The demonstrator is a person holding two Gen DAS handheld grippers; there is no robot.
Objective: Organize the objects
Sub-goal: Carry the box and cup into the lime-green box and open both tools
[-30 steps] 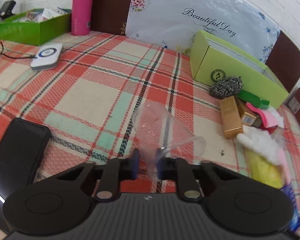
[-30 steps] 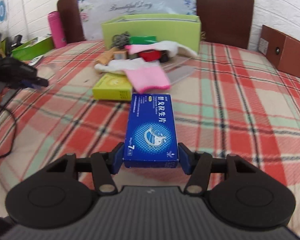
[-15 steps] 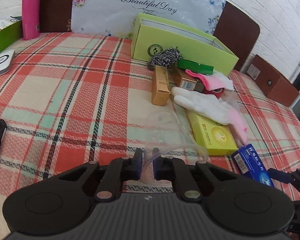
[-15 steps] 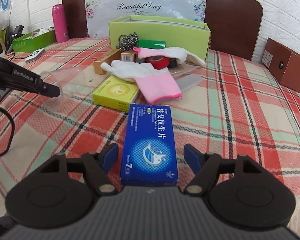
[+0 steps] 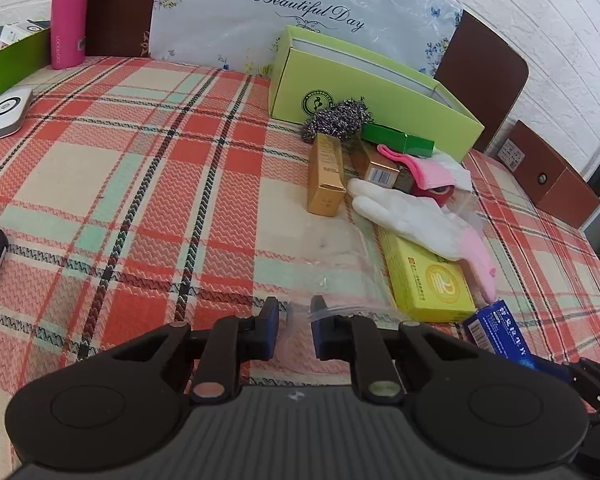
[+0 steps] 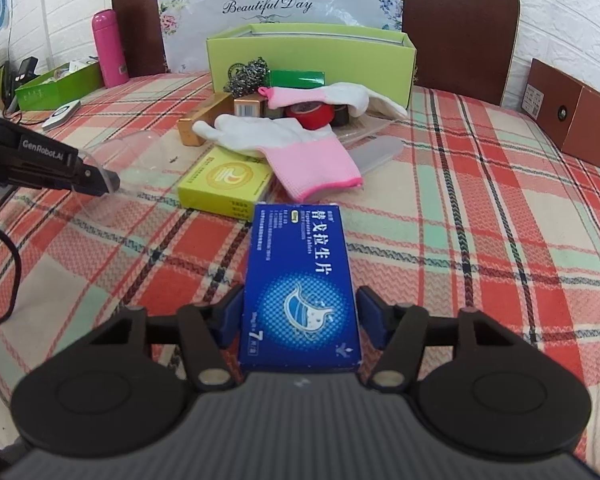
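Right gripper (image 6: 300,320), nearest the viewer, has its jaws closing on a blue tablet box (image 6: 298,280). The box lies flat on the plaid tablecloth (image 6: 480,240) between the two blue pads, which sit against its long sides or very nearly so.

Left gripper (image 5: 293,328) is almost closed but its jaws are opening. Between its pads (image 5: 269,330) is the edge of a clear plastic bag (image 5: 332,252), which looks to be slipping free. From the right wrist view the bag's mouth hangs open beside that gripper, just left of the clutter.

Just beyond the blue box lies a yellow box (image 6: 224,180), with a white and pink glove (image 6: 284,144) draped over its far corner. Behind these sit two gold cartons (image 5: 326,176), a roll of red tape (image 6: 310,114), a steel scouring pad (image 5: 338,118) and a small green carton (image 5: 398,140). An open lime-green box (image 6: 312,56) stands farthest back, against a floral panel.

Judging from this, the step in hand is taking up the blue box, probably to go into the bag. Next, the right gripper needs a firm squeeze and a lift, while the left needs a fresh hold on the bag's rim to keep the mouth open.
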